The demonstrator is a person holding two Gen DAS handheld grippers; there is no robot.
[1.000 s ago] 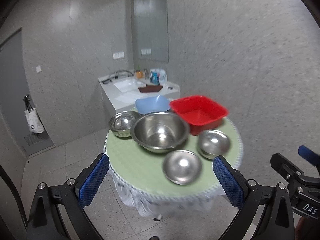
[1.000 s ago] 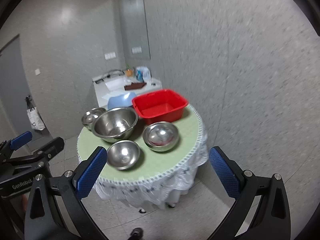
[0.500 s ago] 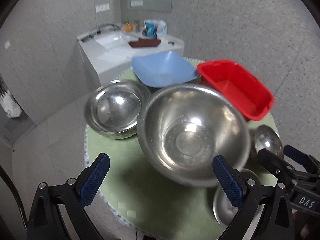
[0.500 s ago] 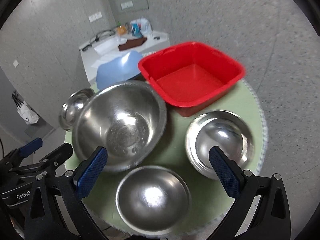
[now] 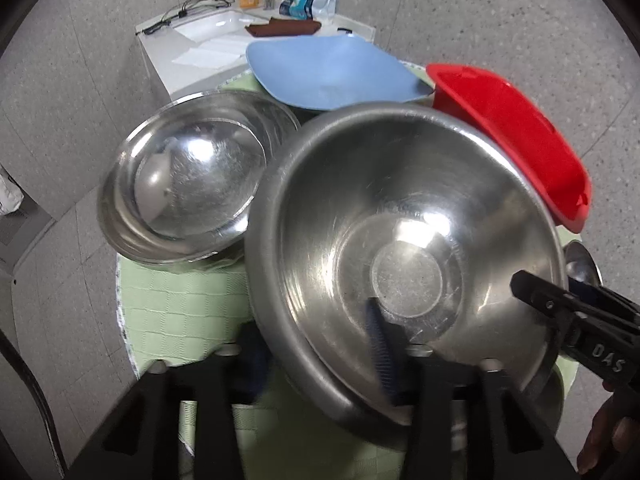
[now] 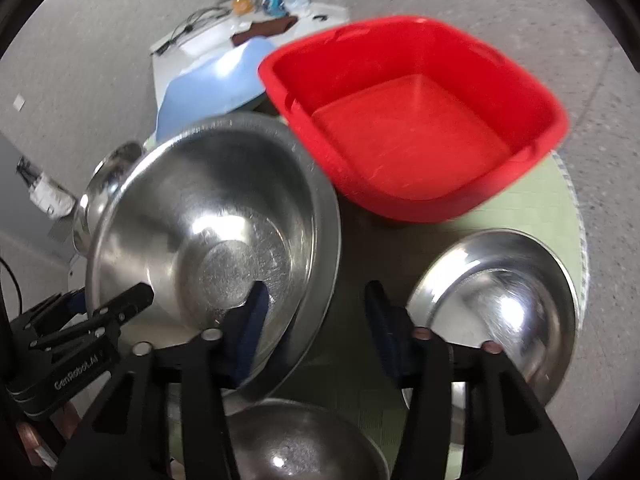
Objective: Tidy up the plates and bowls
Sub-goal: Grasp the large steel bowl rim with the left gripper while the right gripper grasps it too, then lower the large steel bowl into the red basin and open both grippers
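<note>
Nearest to us, the left gripper (image 5: 316, 360) straddles the near rim of the large stainless steel mixing bowl (image 5: 400, 240). One blue pad is inside and the other outside, and its jaws have just been closing. Both pads seem to lie against the wall, so we read it as grasping the bowl.

The right gripper (image 6: 316, 328) straddles the same bowl's rim on the other side, its jaws also just closing. Its inner pad lies on the inside wall, but the outer pad stands off the rim with cloth showing between, so it is not yet clenched.

The bowl sits mid-table on the round table with a pale green checked cloth (image 5: 180, 320).

Only the right view shows the small steel bowl (image 6: 296, 440) directly below that gripper and the wide shallow steel bowl (image 6: 500, 300) just beside its outer finger, crowding that side. Only the left view shows the stacked steel bowls (image 5: 180, 180) fully, touching or nearly touching the large bowl's left rim. It also shows a person's fingers (image 5: 608, 432) at the lower right.

Bare cloth lies open at the near left, up to the table edge.

Farther back, the red square plastic basin (image 6: 420, 120) presses close to the large bowl's far right rim, and the blue square plastic dish (image 5: 332, 72) rises behind it. Beyond the table stands a white counter with a sink (image 5: 208, 36), against a grey speckled wall.
</note>
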